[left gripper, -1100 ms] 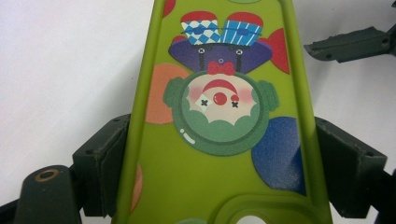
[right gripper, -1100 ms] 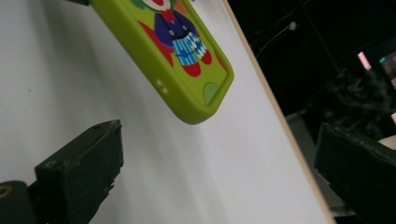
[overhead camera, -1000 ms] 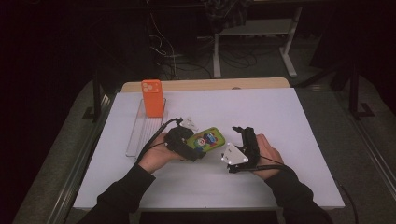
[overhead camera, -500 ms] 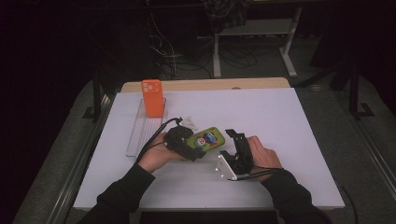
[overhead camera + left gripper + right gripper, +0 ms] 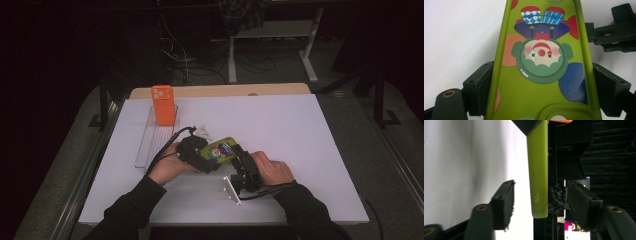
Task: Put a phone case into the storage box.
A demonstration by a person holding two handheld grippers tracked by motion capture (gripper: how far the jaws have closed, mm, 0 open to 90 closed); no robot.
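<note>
Left gripper, high view: the left gripper [image 5: 196, 152] is seen near the middle of the white table [image 5: 310, 130], clamped on the near end of a green phone case [image 5: 223, 150].
Right gripper, high view: the right gripper [image 5: 242, 161] is turned on its side at the case's other end; from here it cannot be told whether its jaws touch the case.
Other things, high view: an orange phone [image 5: 163, 104] is stood upright in a clear tray [image 5: 146, 145] farther back on the left, well apart from both tools.
Left gripper view: the case [image 5: 541, 65] is gripped across its width, one black jaw pressed on each long edge; a clown picture is printed on it and a camera cut-out shows at the bottom. The right gripper [image 5: 616, 32] is seen just beyond the far right edge.
Right gripper view: the case [image 5: 538, 170] is seen edge-on between the spread jaws, with a clear gap on either side, so nothing is held by this tool.
Handling: the case is judged light, thin and bendable, with a smooth rim likely to slip; hold is best taken across the raised side edges, not the flat back.
Position: the case is held just off the table, its free end lying inside the right tool's open span.
</note>
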